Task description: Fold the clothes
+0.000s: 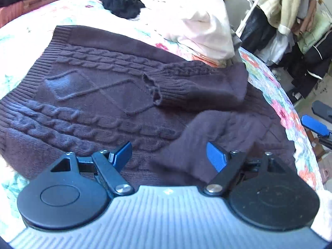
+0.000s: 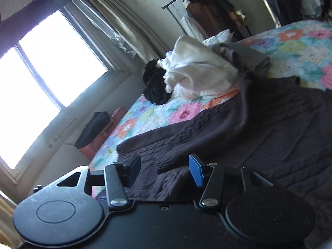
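Note:
A dark brown cable-knit sweater (image 1: 108, 95) lies spread on the bed's floral quilt (image 1: 276, 95). One sleeve is folded across its body, and the ribbed cuff (image 1: 166, 87) rests near the middle. My left gripper (image 1: 169, 154) hovers open over the sweater's near part, with nothing between its blue pads. In the right wrist view the same sweater (image 2: 259, 128) fills the right half. My right gripper (image 2: 165, 171) stands open just above a ribbed fold of it, and the pads do not press the cloth. The right gripper's blue fingers (image 1: 313, 124) also show at the left wrist view's right edge.
A white garment heap (image 2: 199, 70), a black garment (image 2: 155, 85) and a folded grey piece (image 2: 251, 58) lie further up the bed. A clothes rack (image 1: 290, 31) stands past the bed's right edge. A pink box (image 2: 103, 132) with dark clothing sits under the window (image 2: 51, 78).

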### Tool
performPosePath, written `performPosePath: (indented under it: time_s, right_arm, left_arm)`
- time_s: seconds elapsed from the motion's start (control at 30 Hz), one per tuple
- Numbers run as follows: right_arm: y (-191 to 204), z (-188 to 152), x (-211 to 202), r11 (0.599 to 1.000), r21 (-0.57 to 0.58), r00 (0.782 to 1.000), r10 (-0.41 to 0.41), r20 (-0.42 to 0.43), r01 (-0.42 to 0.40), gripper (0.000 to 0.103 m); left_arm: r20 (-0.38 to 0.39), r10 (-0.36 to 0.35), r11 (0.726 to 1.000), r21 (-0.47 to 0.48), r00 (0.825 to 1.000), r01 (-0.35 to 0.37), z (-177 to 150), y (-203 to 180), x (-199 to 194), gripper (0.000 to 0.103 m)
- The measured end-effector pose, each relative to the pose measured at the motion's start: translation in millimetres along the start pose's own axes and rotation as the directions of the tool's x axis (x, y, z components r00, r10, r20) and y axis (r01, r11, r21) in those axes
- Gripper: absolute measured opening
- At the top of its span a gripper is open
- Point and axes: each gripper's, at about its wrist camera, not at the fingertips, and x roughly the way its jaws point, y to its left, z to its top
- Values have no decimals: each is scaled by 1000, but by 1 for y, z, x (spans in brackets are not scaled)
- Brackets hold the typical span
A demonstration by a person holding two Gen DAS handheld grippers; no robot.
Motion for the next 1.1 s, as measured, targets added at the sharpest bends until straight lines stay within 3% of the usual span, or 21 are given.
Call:
performPosePath:
  time_s: [0.13,0.27,0.37,0.43,0.47,0.53,0.6,0.63,0.67,0.7,0.73,0.8,0.9,1.0,1.1]
  right_arm:
    - [-8,-13,-7,976,-145,979,-180,-100,165,58]
    - [-2,-55,-1,896,-376,920,-330,-211,236,62]
    - [8,-87,13,815,-526,877,-417,-239,244,62]
    - [13,-103,27,773,-589,859,-449,-247,235,63]
    - [15,-109,34,753,-615,849,-466,-249,234,65]
    - [18,-122,49,689,-680,817,-527,-235,249,65]
    - [18,-134,58,592,-758,798,-579,-166,272,65]
    - [16,-139,60,552,-785,794,-594,-132,282,65]
    - [14,-141,60,538,-793,791,-600,-122,285,59]
    - [11,-138,59,552,-784,793,-595,-131,285,37]
    - [10,-133,55,579,-762,802,-581,-137,289,25]
    - [5,-115,42,651,-689,836,-535,-120,318,15]
    - [-6,-91,23,753,-557,874,-477,-93,351,14]
    - [-28,-66,15,858,-374,900,-419,-116,351,14]
    - [-47,-51,18,907,-240,913,-384,-139,345,14]
  left_arm:
    - [-23,6,992,127,1000,-3,-8,-20,2,83]
    - [-68,50,956,294,996,-28,-19,-46,14,95]
    - [-86,192,877,461,978,-132,-30,-65,36,96]
    - [-43,311,815,525,949,-243,-33,-68,54,94]
    - [-26,335,810,519,942,-274,-30,-65,59,88]
    - [-37,330,856,434,943,-282,-19,-52,61,31]
    - [-24,284,903,341,959,-259,-7,-39,50,16]
    - [-8,252,924,300,968,-238,-2,-33,42,14]
    - [10,209,943,261,978,-204,2,-29,33,13]
    - [25,159,962,221,987,-160,7,-25,24,13]
    - [43,109,977,182,993,-115,12,-21,15,12]
    - [77,-12,996,91,997,5,21,-11,-2,12]
    - [98,-151,987,-33,984,155,38,3,-4,11]
    - [34,-109,992,-61,994,111,50,5,24,12]
    - [-41,-100,988,-122,994,94,51,11,57,14]
